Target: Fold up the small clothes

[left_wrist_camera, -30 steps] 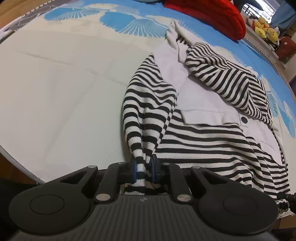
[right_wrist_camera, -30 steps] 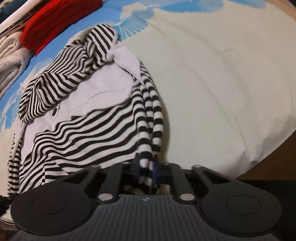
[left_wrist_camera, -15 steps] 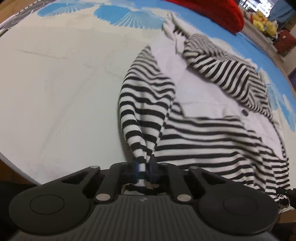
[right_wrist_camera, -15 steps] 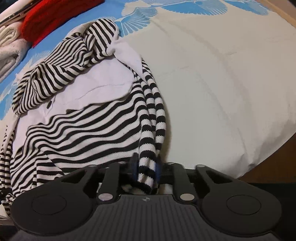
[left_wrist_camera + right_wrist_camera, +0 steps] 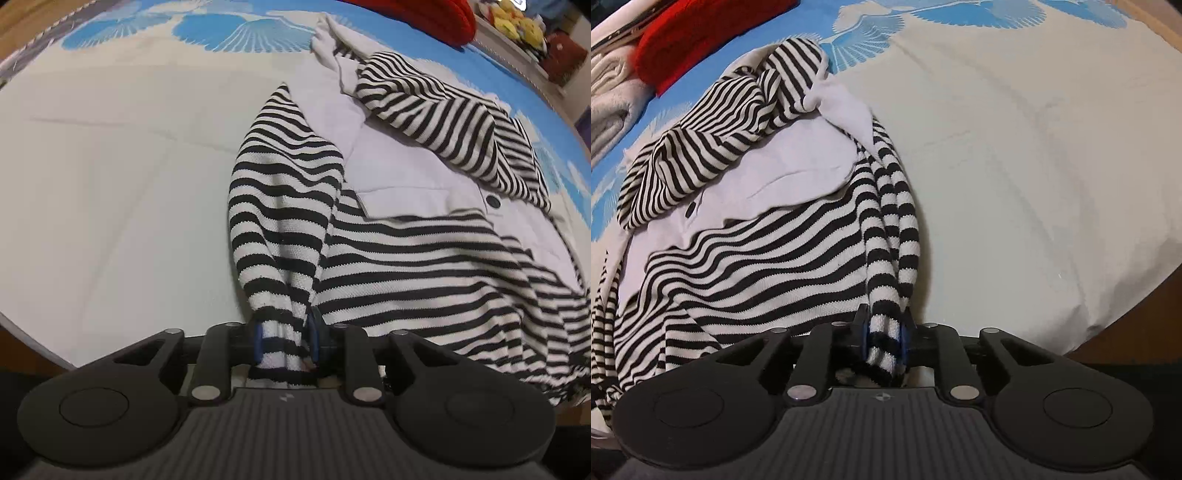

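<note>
Left gripper: the left gripper [image 5: 285, 341] points steeply down at the near edge of the bed, its black body filling the bottom of the left wrist view. A bunched striped sleeve [image 5: 280, 229] runs between its blue pads [image 5: 258, 341]. The jaws have just been opening, with the cloth between them; the fabric fills the narrow gap and touches both pads.

Right gripper: the right gripper [image 5: 883, 341] also tilts steeply down at the near edge. The other sleeve [image 5: 892, 236], twisted into a rope, passes between its pads [image 5: 863, 341]. These jaws have likewise just been opening, the gap narrow and packed with cloth that touches both sides.

Garment: a black-and-white striped top [image 5: 424, 266] with a pale panel [image 5: 399, 173] across the chest lies spread on the bed. A dark button [image 5: 493, 201] sits on the panel's edge. A striped hood or collar part [image 5: 454, 125] is folded over the upper portion.

Bed: the cream sheet [image 5: 110, 184] with blue shell prints [image 5: 240, 33] along the far side lies under the garment, bare beside each sleeve.

Surroundings: a red knitted item [image 5: 424, 14] lies at the far edge, well apart from the top. Yellow soft toys [image 5: 517, 24] sit on a ledge beyond it. In the right wrist view, folded pale towels [image 5: 609, 110] lie beside the red item.

Obstruction: each gripper's body hides the sleeve's end and the bed edge beneath it.
</note>
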Motion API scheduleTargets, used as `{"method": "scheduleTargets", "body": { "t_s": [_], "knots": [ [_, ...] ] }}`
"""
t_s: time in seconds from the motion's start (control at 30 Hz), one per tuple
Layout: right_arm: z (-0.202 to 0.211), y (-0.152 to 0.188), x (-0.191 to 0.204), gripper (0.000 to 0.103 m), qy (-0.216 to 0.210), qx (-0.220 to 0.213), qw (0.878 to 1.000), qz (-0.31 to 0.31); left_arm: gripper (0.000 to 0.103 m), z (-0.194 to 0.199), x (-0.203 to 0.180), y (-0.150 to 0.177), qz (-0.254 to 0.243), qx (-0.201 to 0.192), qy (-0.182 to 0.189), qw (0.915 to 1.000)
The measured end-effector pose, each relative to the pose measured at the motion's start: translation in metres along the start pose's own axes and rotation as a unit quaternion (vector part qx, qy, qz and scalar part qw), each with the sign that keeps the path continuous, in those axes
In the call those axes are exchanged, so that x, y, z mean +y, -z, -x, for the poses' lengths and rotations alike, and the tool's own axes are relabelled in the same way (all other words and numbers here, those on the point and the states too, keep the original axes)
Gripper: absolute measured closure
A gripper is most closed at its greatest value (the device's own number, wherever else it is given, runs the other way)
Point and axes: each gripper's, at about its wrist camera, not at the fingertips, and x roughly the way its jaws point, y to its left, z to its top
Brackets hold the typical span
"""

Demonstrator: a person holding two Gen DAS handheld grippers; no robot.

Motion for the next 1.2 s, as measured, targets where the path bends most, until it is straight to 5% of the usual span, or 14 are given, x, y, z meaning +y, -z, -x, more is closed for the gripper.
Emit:
{"method": "scheduleTargets", "body": {
  "t_s": [0.1, 1.2],
  "knots": [
    [0.0007, 0.0009, 0.0024, 0.089, 0.004, -0.001, 1.000, 0.010, 0.089, -0.0003, -0.0016, 0.0007, -0.006, -0.003, 0.003, 1.0000],
    [0.0024, 0.0017, 0.0025, 0.091, 0.000, -0.001, 1.000, 0.023, 0.086, -0.0012, -0.0051, 0.0026, -0.023, -0.005, 0.000, 0.9997]
  ]
}}
